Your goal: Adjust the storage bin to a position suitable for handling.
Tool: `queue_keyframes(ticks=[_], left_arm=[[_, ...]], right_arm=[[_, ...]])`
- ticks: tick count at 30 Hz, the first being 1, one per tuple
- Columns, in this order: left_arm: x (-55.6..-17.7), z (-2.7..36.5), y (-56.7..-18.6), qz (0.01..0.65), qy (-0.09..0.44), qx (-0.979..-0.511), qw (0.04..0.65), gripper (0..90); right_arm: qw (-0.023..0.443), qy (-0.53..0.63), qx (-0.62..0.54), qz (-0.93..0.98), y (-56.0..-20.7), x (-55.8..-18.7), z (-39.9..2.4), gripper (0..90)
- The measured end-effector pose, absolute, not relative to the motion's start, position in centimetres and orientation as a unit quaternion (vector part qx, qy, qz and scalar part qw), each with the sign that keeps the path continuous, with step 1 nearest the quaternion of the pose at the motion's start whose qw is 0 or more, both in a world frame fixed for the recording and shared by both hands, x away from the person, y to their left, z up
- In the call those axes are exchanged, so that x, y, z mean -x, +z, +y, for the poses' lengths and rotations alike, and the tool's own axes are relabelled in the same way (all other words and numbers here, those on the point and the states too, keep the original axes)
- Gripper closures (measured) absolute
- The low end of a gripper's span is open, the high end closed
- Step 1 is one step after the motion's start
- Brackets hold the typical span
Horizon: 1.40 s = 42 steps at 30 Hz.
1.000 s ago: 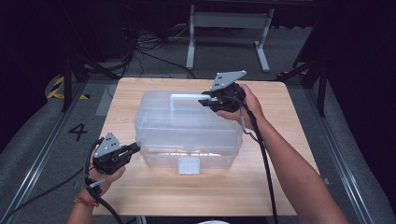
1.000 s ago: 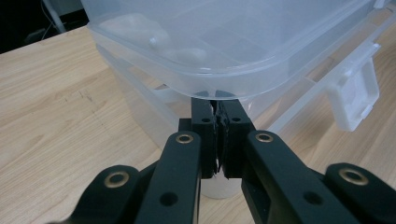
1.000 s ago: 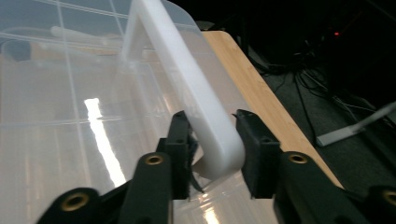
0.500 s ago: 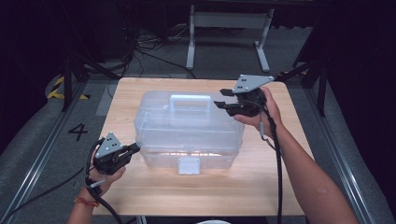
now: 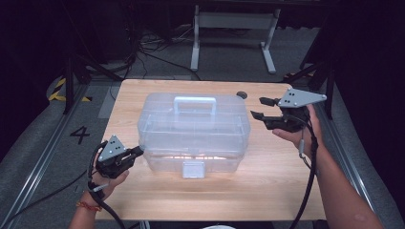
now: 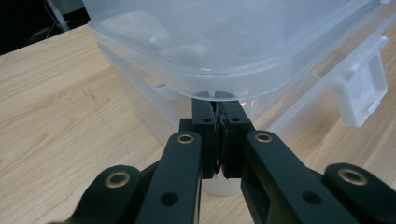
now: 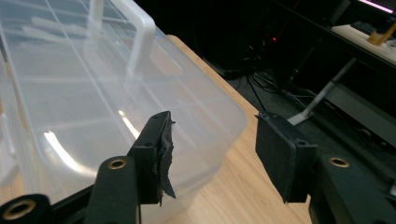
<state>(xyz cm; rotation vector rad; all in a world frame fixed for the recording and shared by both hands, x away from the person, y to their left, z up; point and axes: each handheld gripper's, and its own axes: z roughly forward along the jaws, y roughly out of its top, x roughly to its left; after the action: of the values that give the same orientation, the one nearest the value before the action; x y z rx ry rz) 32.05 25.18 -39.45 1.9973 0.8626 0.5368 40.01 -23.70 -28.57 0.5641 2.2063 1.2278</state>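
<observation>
The left gripper [image 5: 136,152] keeps its place at the box's [image 5: 193,131] near left corner, as it did 1 second ago. Its jaws are clenched together with nothing between them, and in the left gripper view their tips [image 6: 217,105] sit right under the lid's rim, touching or nearly so.

The right gripper [image 5: 261,108] has left the handle [image 5: 194,102], where it was 1 second ago, and now hangs off the box's right side, apart from it. Its jaws have just been opening; they stand released with only air between them [image 7: 212,154].

The box is clear plastic, standing in the middle of the wooden table [image 5: 282,181], lid down. A white latch [image 5: 193,169] sits on its near face, and the pale handle lies across the lid's far part. Through the walls, faint tray dividers show. In the right gripper view the lid's rounded corner [image 7: 229,109] lies just beyond the left jaw.
</observation>
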Motion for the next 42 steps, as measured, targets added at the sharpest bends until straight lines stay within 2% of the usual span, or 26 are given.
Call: queue_keyframes(ticks=[7,14,21,32,42], left_arm=[[-32.1,25.2,-39.3,0.347,0.216,-0.801,0.437,87.5],[-32.1,25.2,-39.2,0.345,0.217,-0.801,0.438,87.4],[-32.1,25.2,-39.2,0.347,0.215,-0.799,0.441,87.4],[-32.2,25.0,-39.2,0.344,0.214,-0.799,0.445,87.4],[-32.3,25.0,-39.4,0.340,0.215,-0.803,0.439,87.1]], right_arm=[[0.262,0.456,-0.229,0.819,-30.8,-39.3,-25.4,44.3],[0.267,0.446,-0.226,0.824,-32.7,-38.2,-25.6,43.3],[0.252,0.441,-0.238,0.828,-35.3,-37.9,-26.1,42.8],[0.225,0.431,-0.229,0.843,-39.0,-38.2,-24.9,39.5],[0.240,0.451,-0.228,0.829,-39.9,-38.3,-23.4,39.2]])
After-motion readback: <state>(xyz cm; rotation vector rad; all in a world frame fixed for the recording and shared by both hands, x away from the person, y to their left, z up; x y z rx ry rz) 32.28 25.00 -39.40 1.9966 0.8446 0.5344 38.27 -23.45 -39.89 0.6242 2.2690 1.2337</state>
